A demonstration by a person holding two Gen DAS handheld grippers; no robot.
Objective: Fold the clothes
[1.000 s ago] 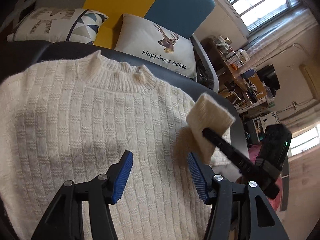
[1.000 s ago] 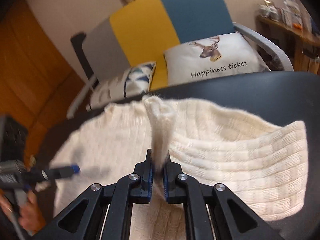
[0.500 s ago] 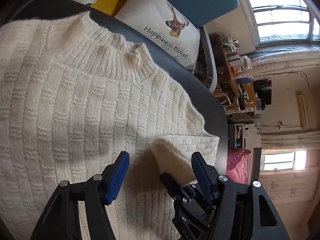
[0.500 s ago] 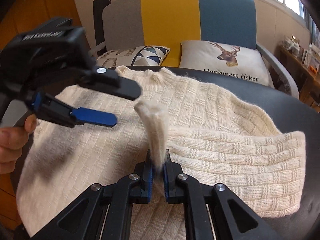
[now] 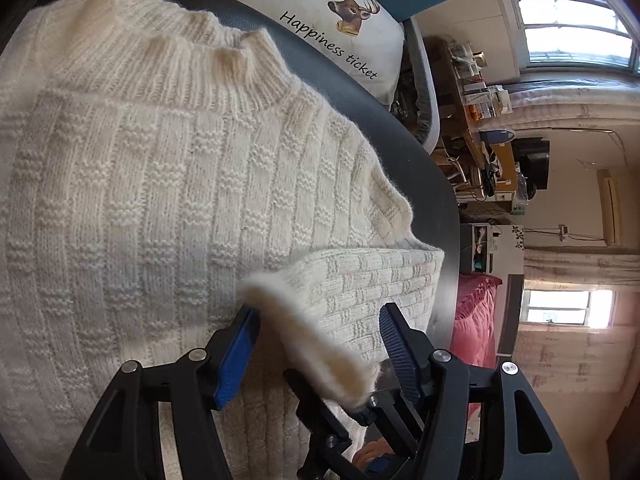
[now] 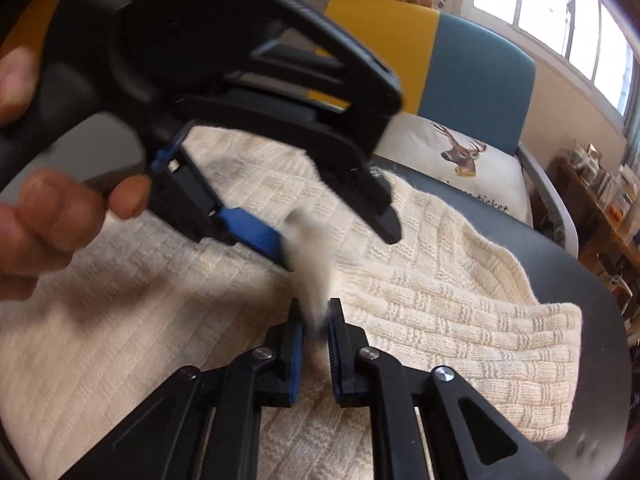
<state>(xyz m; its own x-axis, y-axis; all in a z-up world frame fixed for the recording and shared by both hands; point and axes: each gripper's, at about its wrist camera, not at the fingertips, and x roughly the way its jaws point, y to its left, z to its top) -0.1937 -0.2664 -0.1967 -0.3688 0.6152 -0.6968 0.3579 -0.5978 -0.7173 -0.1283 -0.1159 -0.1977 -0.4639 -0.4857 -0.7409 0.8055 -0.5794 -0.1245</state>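
Observation:
A cream knit sweater lies flat on a dark round table, collar at the far side. Its sleeve is folded across the chest. The sleeve cuff stands up between the blue pads of my right gripper, whose jaws are opening with the cuff still pinched between them. My left gripper is open and straddles the same cuff from above, one blue pad beside it and the other well clear. In the left wrist view my right gripper shows under the cuff, its tips hidden.
A person's hand holds the left gripper. Behind the table stands a yellow and blue chair with a deer pillow. A cluttered desk lies past the table's right edge, near a pink cloth.
My left gripper came down and across until it straddles the raised cuff. My right gripper carried the cuff further over the chest, and its pads have parted slightly.

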